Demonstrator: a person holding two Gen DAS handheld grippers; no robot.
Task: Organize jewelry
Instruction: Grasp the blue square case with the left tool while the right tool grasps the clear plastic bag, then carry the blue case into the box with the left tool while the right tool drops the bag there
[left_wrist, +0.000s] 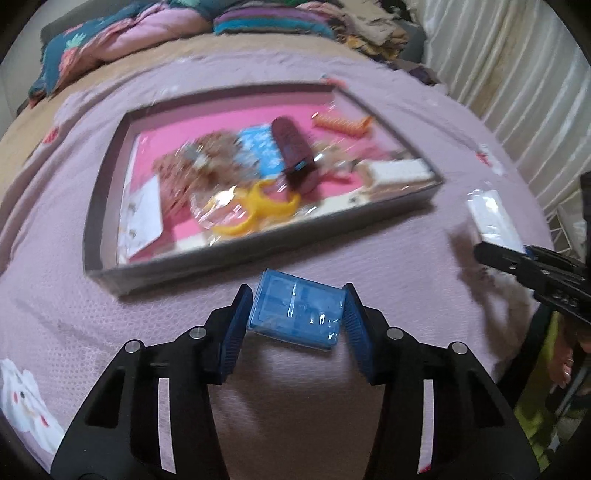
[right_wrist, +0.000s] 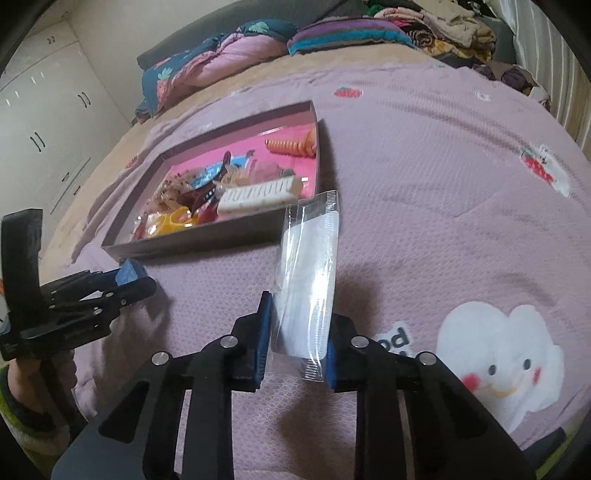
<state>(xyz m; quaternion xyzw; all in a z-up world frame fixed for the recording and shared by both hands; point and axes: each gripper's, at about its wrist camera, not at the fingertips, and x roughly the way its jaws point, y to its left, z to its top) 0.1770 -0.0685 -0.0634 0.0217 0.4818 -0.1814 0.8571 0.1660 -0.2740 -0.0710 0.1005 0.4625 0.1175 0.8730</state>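
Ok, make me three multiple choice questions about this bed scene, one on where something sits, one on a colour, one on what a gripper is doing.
1. Where is the shallow tray of hair clips and trinkets?
A. On the pink bedspread
B. On the floor
C. On top of the pillows

2. What colour is the small plastic box between the left gripper's fingers?
A. Yellow
B. Blue
C. White

3. What is the right gripper doing?
A. Hanging open and empty
B. Gripping the orange comb
C. Shut on a clear plastic packet

Answers: 1 A, the tray rests directly on the bedspread. 2 B, the box is translucent blue. 3 C, both pads press the clear plastic packet, which stands up from between them.
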